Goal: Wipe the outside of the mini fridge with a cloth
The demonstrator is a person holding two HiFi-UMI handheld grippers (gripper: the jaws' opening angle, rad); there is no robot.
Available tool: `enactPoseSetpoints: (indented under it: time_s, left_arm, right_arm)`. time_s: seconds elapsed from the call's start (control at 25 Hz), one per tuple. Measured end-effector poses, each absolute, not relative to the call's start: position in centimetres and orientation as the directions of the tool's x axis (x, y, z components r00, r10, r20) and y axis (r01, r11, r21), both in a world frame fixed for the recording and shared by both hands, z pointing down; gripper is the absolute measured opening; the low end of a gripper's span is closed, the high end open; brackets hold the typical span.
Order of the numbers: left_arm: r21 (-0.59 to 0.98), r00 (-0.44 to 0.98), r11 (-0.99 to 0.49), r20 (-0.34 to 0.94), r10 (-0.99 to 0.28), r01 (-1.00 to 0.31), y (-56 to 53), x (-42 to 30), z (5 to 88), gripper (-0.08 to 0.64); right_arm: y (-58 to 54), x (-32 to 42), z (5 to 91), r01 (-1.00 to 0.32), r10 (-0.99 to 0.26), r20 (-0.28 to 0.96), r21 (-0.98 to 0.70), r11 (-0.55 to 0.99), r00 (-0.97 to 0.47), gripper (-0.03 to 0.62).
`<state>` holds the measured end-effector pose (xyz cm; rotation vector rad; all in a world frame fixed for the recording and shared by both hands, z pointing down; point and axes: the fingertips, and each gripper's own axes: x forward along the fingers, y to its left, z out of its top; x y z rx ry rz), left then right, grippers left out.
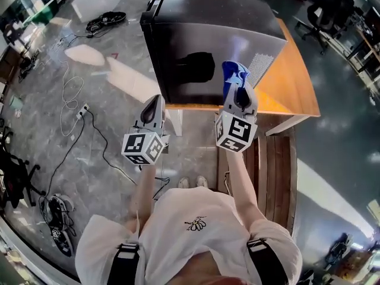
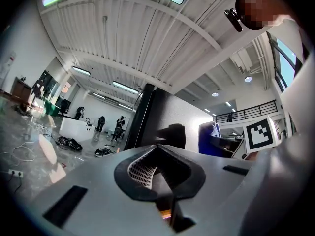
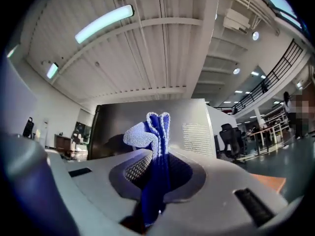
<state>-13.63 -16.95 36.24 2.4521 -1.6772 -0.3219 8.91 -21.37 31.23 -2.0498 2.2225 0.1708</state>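
The dark mini fridge [image 1: 208, 40] stands on a wooden table [image 1: 294, 85], its flat side turned toward me. A blue cloth [image 1: 234, 76] sticks up from my right gripper [image 1: 238, 89], which is shut on it just short of the fridge wall; in the right gripper view the cloth [image 3: 153, 151] rises between the jaws before the fridge [image 3: 187, 127]. My left gripper [image 1: 153, 107] hangs left of the fridge's lower corner, shut with nothing in it. In the left gripper view its jaws [image 2: 160, 173] meet, and the fridge [image 2: 162, 127] lies ahead.
Cables and a power strip [image 1: 83, 108] trail over the grey floor at left. Office chairs [image 1: 329, 8] stand at the far right. A wooden bench [image 1: 273, 159] sits under the table's near edge. My shoes [image 1: 193, 183] are beside the table leg [image 1: 178, 120].
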Motion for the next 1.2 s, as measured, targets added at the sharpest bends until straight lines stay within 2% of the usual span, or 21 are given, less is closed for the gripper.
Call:
enactPoseSetpoints:
  time_s: [0.28, 0.6, 0.88, 1.2]
  left_arm:
    - [0.243, 0.302, -0.320, -0.111, -0.947, -0.916, -16.2, -16.4, 36.0, 0.005]
    - [0.247, 0.190, -0.208, -0.093, -0.977, -0.946, -14.1, -22.2, 36.7, 0.005]
    - [0.256, 0.116, -0.131, -0.073, -0.991, -0.958, -13.0, -25.5, 37.6, 0.005]
    - [0.254, 0.166, -0.177, -0.064, -0.984, -0.951, -13.9, -23.5, 38.3, 0.005]
  right_arm:
    - [-22.0, -4.3, 31.6, -0.953, -0.940, -0.157, 0.058, 0.299, -0.304, 0.061]
    - [-25.2, -14.0, 33.7, -0.912, -0.907, -0.109, 0.118, 0.394, -0.406, 0.061]
    - [-26.4, -16.2, 34.4, -0.906, -0.904, -0.105, 0.137, 0.400, -0.415, 0.061]
    - [-26.4, -12.9, 34.4, -0.924, -0.921, -0.119, 0.144, 0.354, -0.371, 0.062]
